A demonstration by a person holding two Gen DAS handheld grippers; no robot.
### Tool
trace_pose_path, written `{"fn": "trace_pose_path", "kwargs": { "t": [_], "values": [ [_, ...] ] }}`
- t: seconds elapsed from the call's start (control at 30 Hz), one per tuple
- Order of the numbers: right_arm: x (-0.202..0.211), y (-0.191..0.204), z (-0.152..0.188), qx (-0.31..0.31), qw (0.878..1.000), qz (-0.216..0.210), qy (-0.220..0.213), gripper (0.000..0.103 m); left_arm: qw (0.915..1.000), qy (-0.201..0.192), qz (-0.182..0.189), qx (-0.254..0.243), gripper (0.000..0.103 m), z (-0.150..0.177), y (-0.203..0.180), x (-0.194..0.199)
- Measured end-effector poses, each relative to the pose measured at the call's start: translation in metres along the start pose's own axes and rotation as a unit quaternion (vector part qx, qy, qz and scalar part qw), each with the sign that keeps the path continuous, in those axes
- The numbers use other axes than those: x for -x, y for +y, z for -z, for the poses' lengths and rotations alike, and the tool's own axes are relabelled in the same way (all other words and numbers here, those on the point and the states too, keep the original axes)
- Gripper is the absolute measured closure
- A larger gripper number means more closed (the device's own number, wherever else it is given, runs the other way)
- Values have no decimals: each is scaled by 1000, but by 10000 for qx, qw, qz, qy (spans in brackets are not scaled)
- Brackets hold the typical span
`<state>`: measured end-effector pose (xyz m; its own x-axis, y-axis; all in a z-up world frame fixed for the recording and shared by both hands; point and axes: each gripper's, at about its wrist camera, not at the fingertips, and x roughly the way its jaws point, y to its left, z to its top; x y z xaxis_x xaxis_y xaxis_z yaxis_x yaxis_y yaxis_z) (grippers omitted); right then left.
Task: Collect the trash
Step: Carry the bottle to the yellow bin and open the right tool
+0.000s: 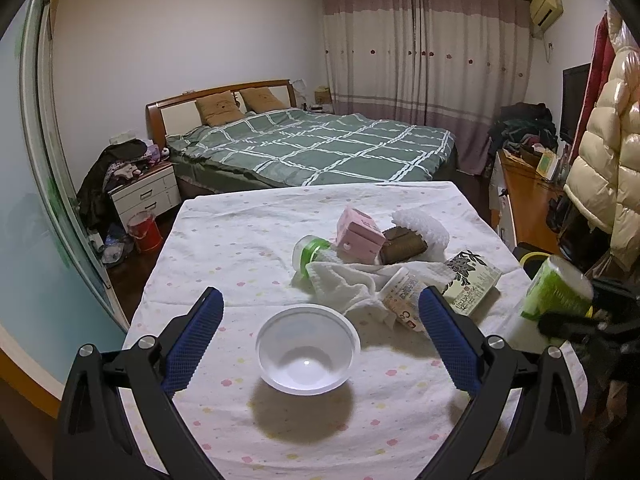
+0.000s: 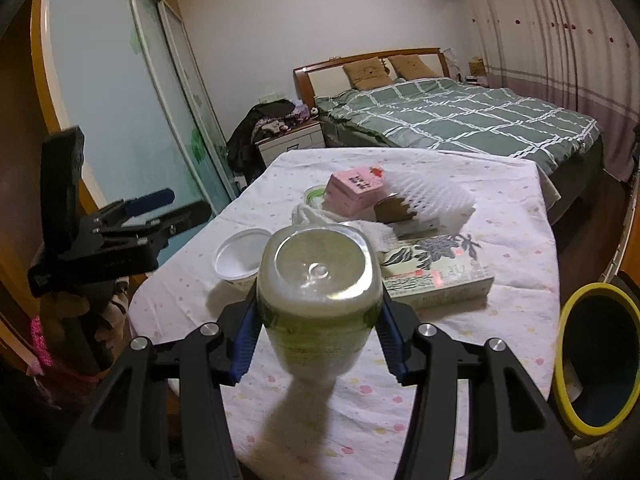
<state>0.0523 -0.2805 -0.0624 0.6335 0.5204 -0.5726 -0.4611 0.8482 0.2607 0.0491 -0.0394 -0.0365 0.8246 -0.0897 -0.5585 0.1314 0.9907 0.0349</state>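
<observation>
The right tongs (image 2: 320,320) pinch a clear plastic bottle (image 2: 319,292) with a green label, their blue ribbed pads pressed on either side of its rounded-square body; its dimpled base faces the camera and it is lifted above the bench (image 2: 500,320), its shadow falling on the cloth below. The cloth is thin white cotton dotted with small pink and yellow flowers. The left tongs (image 1: 320,316) stand spread wide with nothing between their pads, above a white plastic bowl (image 1: 307,348), which is round, smooth, translucent and upright on the cloth. In the left wrist view the held bottle shows to the right of the bowl, at the bench's edge. Beyond the bowl lies a heap: a crumpled white towel (image 1: 352,284) of nubby weave, a small tipped white bottle (image 1: 402,296) with printed text lying on it, a clear bottle with a green neck band (image 1: 310,250) on its side, a pink cardboard carton (image 1: 358,234), a brown ridged piece (image 1: 402,244), and a white foam net sleeve (image 1: 420,226). To the right of the heap lies a flat rectangular box (image 1: 472,284) printed with dark leaves. Off the bench to the right of the bowl stands a dark round bin with a yellow rim (image 2: 596,360).
</observation>
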Motion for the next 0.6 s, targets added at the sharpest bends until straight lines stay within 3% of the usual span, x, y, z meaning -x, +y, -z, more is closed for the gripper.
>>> {"fn": "trace_pose_path", "kwargs": {
  "t": [0.37, 0.5, 0.6],
  "values": [
    [39, -30, -9, -315, 9983, 296, -400, 53, 9999, 115, 49, -87, 6, 1, -10, -8],
    [70, -60, -14, -546, 9914, 892, -781, 53, 9998, 137, 56, -120, 6, 1, -13, -10],
    [92, -94, -14, -701, 9761, 1788, -1019, 53, 9997, 169, 63, -135, 6, 0, -16, -13]
  ]
}}
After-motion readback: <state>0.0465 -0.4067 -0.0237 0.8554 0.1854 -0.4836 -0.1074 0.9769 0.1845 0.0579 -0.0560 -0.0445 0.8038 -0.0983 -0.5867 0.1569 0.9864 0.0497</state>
